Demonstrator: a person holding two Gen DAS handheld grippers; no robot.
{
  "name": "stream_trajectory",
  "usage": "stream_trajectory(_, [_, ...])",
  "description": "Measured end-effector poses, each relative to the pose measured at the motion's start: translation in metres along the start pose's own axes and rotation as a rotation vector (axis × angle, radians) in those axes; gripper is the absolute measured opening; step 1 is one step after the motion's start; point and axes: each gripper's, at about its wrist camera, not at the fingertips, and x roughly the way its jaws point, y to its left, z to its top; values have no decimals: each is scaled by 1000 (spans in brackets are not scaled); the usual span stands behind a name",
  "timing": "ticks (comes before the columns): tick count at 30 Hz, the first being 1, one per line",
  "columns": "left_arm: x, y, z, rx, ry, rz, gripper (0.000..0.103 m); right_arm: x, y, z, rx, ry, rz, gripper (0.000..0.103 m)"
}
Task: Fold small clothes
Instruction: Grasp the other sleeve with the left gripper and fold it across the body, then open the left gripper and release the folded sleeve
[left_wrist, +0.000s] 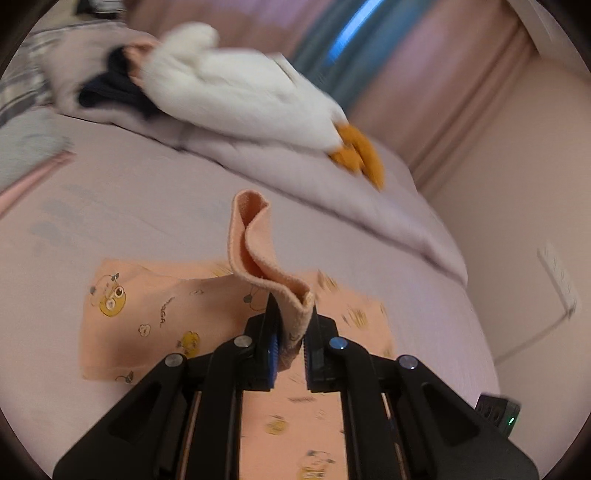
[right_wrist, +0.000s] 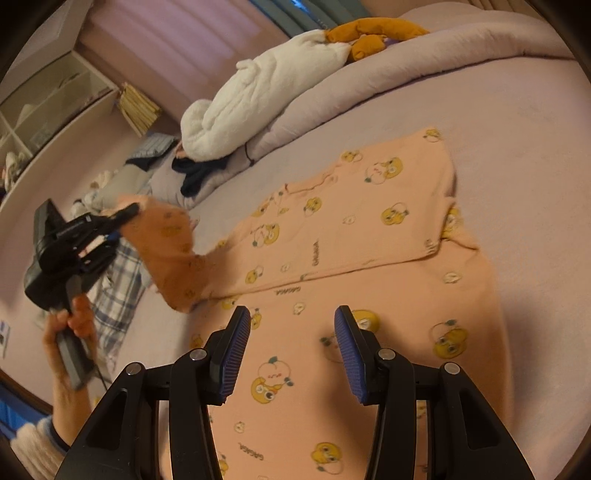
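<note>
Two grippers are in play over one peach garment (right_wrist: 369, 229) printed with yellow cartoon figures, which lies spread on the lilac bed sheet (right_wrist: 517, 140), its upper part already doubled over the rest. At the far left of the right wrist view we see a hand (right_wrist: 64, 332) carrying the left gripper (right_wrist: 127, 214), raised off the bed with a sleeve (right_wrist: 166, 254) of the garment drawn up from the cloth below. The left wrist view confirms the hold: the jaws are fully closed on the ribbed cuff (left_wrist: 258, 251), which stands up folded between the pads. Moving right, the right gripper (right_wrist: 291, 354) hangs low over the lower body of the garment, its jaws about half open with nothing between them; whether the fingertips touch the fabric we cannot tell. Beyond, a white plush toy (right_wrist: 258, 92) with orange feet lies on the rolled duvet (right_wrist: 443, 48), well apart from the work. We judge the step in hand to be folding the sleeve inward across the body. To do it well, we would carry the cuff level and taut over the panel, keep the crease along the side seam, lay it flat before releasing, and use the free gripper to pin the body so it does not drag.
</note>
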Motion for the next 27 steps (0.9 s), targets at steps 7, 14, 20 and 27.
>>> stream_trajectory(7, [86, -59, -48, 155, 216, 10, 25, -3, -33, 0, 134, -22, 72, 48])
stream_trajectory(14, [92, -57, -58, 225, 251, 0, 52, -5, -51, -2, 245, -47, 154, 50])
stream_trajectory(20, [51, -36, -68, 222, 156, 10, 67, 3, -41, 4, 248, -40, 164, 51])
stream_trajectory(27, [11, 26, -84, 129, 108, 135, 68, 38, -22, 16, 188, 46, 102, 51])
